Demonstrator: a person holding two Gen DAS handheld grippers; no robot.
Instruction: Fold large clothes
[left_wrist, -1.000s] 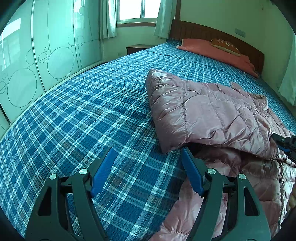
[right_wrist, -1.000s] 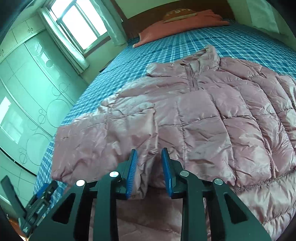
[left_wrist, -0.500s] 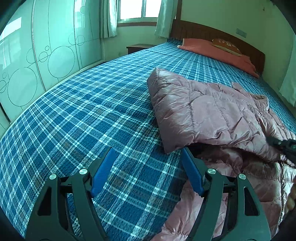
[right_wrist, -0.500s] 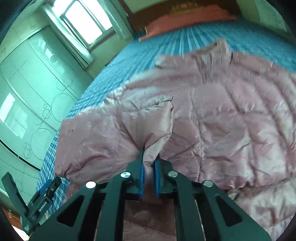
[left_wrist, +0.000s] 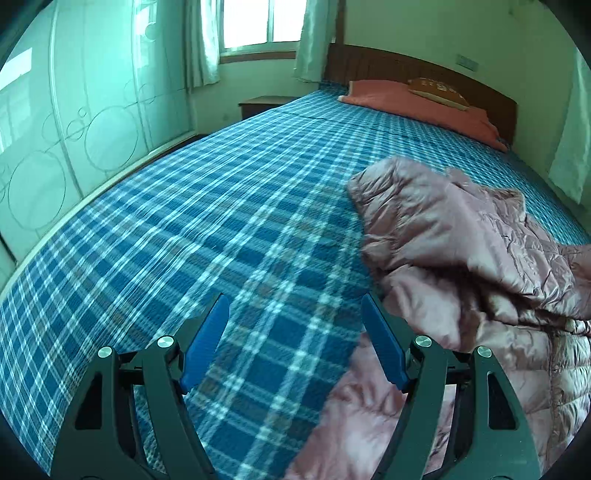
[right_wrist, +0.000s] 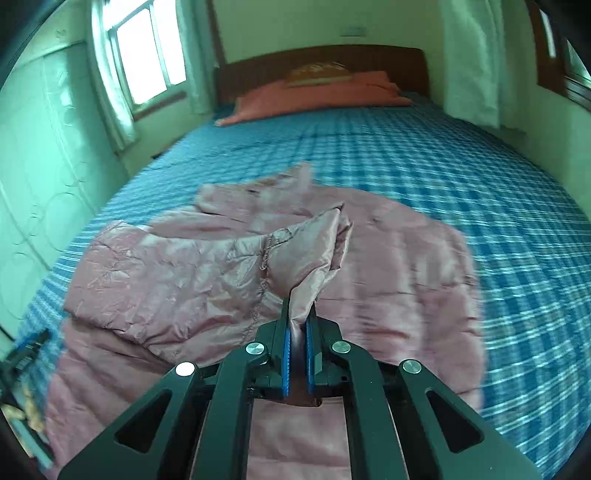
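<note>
My right gripper (right_wrist: 297, 332) pinches the jacket's (right_wrist: 388, 258) sleeve (right_wrist: 221, 266), my left gripper (left_wrist: 295, 332) gapes empty over the bed (left_wrist: 221, 221); I judge folding barely begun.

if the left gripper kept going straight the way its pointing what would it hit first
Most likely the bare plaid bedspread: the left gripper stands open, angled down at it, nothing between its fingers. The pink puffer jacket lies just right of that line, so it would probably be missed, though depth is unclear.
</note>
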